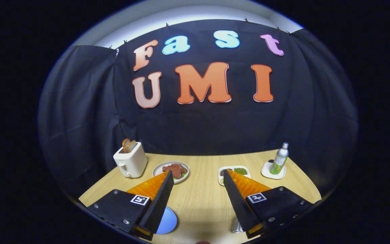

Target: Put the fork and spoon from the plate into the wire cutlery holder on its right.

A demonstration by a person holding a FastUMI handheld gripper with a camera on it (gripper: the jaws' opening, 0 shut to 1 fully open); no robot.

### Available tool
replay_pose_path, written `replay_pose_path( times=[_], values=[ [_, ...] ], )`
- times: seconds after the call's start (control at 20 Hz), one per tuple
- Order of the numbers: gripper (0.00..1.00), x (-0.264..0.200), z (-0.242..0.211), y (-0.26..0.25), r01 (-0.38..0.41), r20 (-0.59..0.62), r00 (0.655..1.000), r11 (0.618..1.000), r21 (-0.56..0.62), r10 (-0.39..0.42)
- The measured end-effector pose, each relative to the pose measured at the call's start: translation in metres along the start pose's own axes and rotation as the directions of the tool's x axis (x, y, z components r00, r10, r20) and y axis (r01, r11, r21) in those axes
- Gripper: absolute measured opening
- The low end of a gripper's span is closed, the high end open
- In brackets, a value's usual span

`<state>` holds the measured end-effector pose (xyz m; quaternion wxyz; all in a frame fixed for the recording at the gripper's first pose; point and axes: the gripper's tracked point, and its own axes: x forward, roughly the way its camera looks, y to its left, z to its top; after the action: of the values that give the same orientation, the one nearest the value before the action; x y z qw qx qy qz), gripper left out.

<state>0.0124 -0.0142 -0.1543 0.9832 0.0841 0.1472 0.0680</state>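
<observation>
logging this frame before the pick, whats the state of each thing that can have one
gripper: open, fingers wide apart, nothing between them
toaster: upright, bread slices sticking out of the top
round plate: holds brown food
rectangular dish: holds green and dark food
bottle: upright on a small white dish, cap on
blue plate: under the left finger, mostly hidden
</observation>
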Motion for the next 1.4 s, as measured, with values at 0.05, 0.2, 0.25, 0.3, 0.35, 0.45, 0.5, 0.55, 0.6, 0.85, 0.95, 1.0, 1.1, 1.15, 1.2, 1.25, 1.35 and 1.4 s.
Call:
replay_pose_path(
  times=[0.05,0.2,0.25,0.3,0.35,0.45,0.5,0.55,0.6,0.85,0.95,1.0,1.1,1.15,1.2,1.25,1.35,1.4],
  values=[
    [0.89,0.001,0.002,0.009,-0.006,0.025,1.000,1.000,-0.002,0.006],
    [0.89,0.009,0.001,0.035,-0.023,0.047,0.999,1.000,0.010,0.022],
    [0.89,0.012,-0.002,0.046,-0.033,0.046,0.998,0.999,0.016,0.032],
    [0.89,0.014,-0.005,0.055,-0.043,0.043,0.998,0.999,0.017,0.043],
    [0.89,0.015,-0.009,0.064,-0.049,0.037,0.998,0.999,0.012,0.049],
    [0.90,0.020,-0.016,0.085,-0.067,0.025,0.997,0.998,0.002,0.067],
    [0.90,0.021,-0.021,0.097,-0.081,0.017,0.997,0.997,0.000,0.081],
    [0.90,0.023,-0.027,0.110,-0.093,0.005,0.996,0.996,-0.003,0.093],
    [0.90,0.024,-0.034,0.121,-0.104,-0.013,0.995,0.995,-0.008,0.104],
    [0.91,0.034,-0.101,0.161,-0.112,-0.218,0.970,0.994,-0.007,0.108],
    [0.92,0.036,-0.132,0.172,-0.108,-0.333,0.937,0.994,0.012,0.106],
    [0.92,0.037,-0.147,0.176,-0.110,-0.389,0.915,0.994,0.023,0.110],
    [0.92,0.033,-0.181,0.181,-0.107,-0.513,0.852,0.994,0.030,0.107],
    [0.92,0.031,-0.197,0.184,-0.107,-0.567,0.817,0.994,0.034,0.108],
    [0.92,0.027,-0.210,0.185,-0.108,-0.619,0.779,0.994,0.034,0.106],
    [0.92,0.024,-0.222,0.186,-0.110,-0.662,0.742,0.993,0.036,0.106],
    [0.92,0.019,-0.244,0.185,-0.119,-0.735,0.671,0.993,0.024,0.098],
    [0.92,0.014,-0.255,0.185,-0.129,-0.769,0.633,0.992,0.014,0.093]
  ],
)
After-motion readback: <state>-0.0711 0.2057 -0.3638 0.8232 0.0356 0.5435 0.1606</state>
